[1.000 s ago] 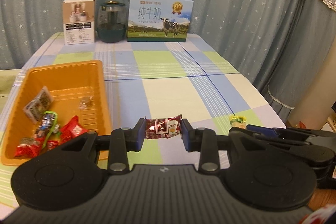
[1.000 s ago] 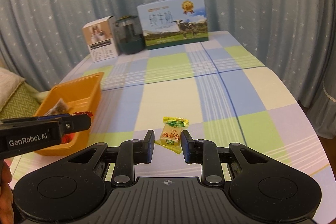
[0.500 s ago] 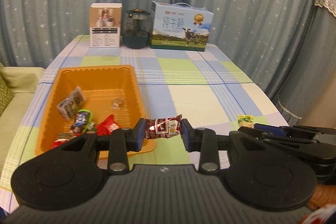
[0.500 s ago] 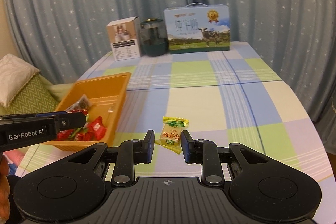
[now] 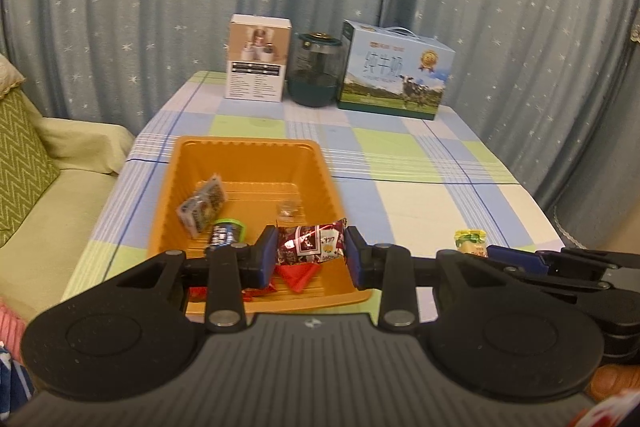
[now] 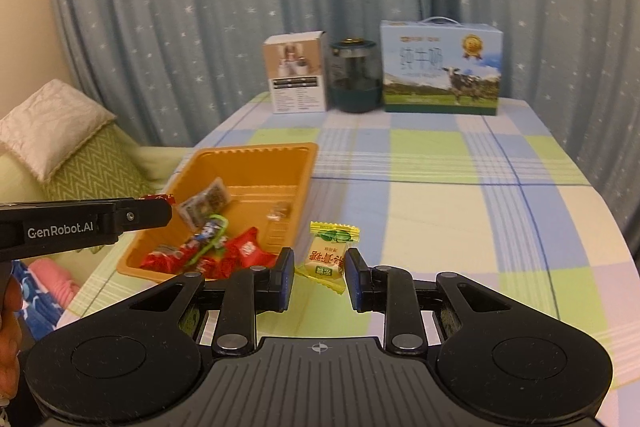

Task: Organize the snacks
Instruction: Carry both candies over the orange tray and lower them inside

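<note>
My left gripper (image 5: 311,254) is shut on a dark red snack packet (image 5: 311,242), held in the air over the near end of the orange tray (image 5: 248,151). In the tray lie several wrapped snacks, among them a grey packet (image 5: 202,205) and red ones (image 6: 244,249). My right gripper (image 6: 320,277) is shut on a yellow candy packet (image 6: 326,255), carried just right of the tray (image 6: 256,157). The left gripper shows in the right wrist view as a black bar (image 6: 84,221) above the tray's left side. The yellow packet (image 5: 470,242) also peeks out at the right of the left wrist view.
At the table's far end stand a white box (image 5: 258,59), a dark green jar (image 5: 316,69) and a blue milk carton with a cow (image 5: 394,71). A checked cloth (image 6: 460,187) covers the table. A green sofa with a cushion (image 6: 68,147) lies left; starred curtains hang behind.
Both grippers have swung left with their packets and risen a little. The tray has slid from the left edge of each view toward the middle, under the left gripper.
</note>
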A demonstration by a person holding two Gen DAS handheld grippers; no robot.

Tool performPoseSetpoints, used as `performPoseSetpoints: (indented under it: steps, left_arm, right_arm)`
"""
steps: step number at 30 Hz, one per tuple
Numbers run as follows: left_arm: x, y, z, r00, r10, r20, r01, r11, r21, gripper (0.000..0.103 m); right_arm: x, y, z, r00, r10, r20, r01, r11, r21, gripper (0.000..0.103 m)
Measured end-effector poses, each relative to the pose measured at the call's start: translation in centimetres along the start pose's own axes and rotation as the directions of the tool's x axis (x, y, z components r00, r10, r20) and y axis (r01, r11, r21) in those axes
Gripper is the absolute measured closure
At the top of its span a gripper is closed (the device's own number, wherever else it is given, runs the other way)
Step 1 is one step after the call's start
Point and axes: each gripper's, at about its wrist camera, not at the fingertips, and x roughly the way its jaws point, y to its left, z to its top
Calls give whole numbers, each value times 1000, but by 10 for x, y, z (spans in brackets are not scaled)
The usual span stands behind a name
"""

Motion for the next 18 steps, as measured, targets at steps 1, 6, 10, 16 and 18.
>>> performPoseSetpoints:
  steps: [1, 6, 10, 16, 18]
  left_arm:
    - [0, 4, 0, 1000, 3, -1, -3, 1000, -1, 71]
    - [0, 22, 5, 1000, 24, 1, -24, 1000, -8, 71]
    - [4, 35, 10, 999, 33, 1, -33, 999, -15, 71]
    - [16, 53, 17, 999, 41, -9, -41, 999, -18, 71]
    - [22, 57, 19, 999, 38, -15, -38, 999, -16, 71]
  right_arm:
    - [2, 3, 2, 1000, 4, 0, -4, 1000, -7, 75]
    - [13, 18, 8, 1000, 26, -2, -26, 999, -31, 75]
    - [25, 26, 13, 999, 42, -8, -42, 998, -48, 75]
    - [47, 34, 20, 998, 59, -20, -60, 996, -64, 75]
    - [55, 37, 22, 998, 64, -26, -65, 996, -68, 75]
